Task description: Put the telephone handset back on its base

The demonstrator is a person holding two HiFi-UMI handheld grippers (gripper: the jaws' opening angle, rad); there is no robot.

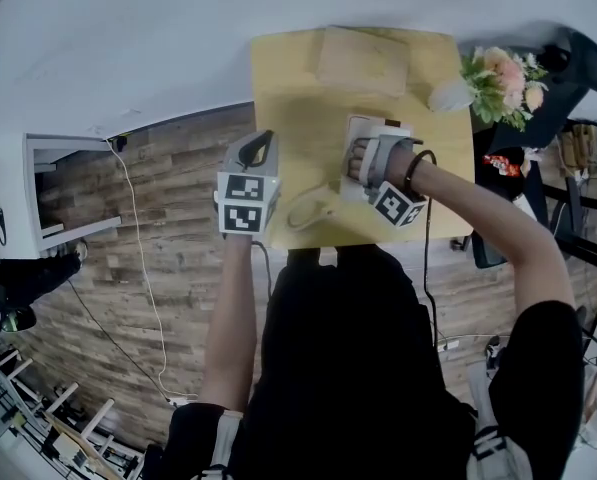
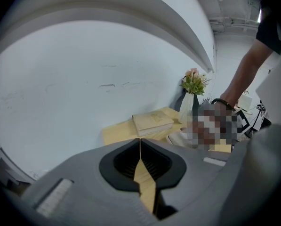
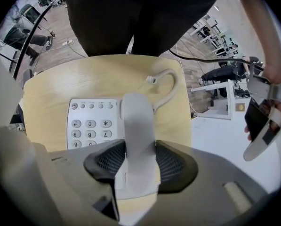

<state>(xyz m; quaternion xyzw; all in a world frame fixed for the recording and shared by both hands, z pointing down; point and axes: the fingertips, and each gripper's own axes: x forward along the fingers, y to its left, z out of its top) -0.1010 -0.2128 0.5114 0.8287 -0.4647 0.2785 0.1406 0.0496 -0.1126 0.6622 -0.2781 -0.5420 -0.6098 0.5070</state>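
Head view: the right gripper [image 1: 363, 160] is low over the white phone base [image 1: 380, 126] on the yellow worktop [image 1: 298, 88]. The left gripper [image 1: 258, 146] hangs by the worktop's left edge.

Left gripper view: fingers together, nothing in them.

Right gripper view: fingers clamped on the smooth pale grey handset [image 3: 138, 121], over the base beside the keypad, with the cord [image 3: 166, 86] curling off.
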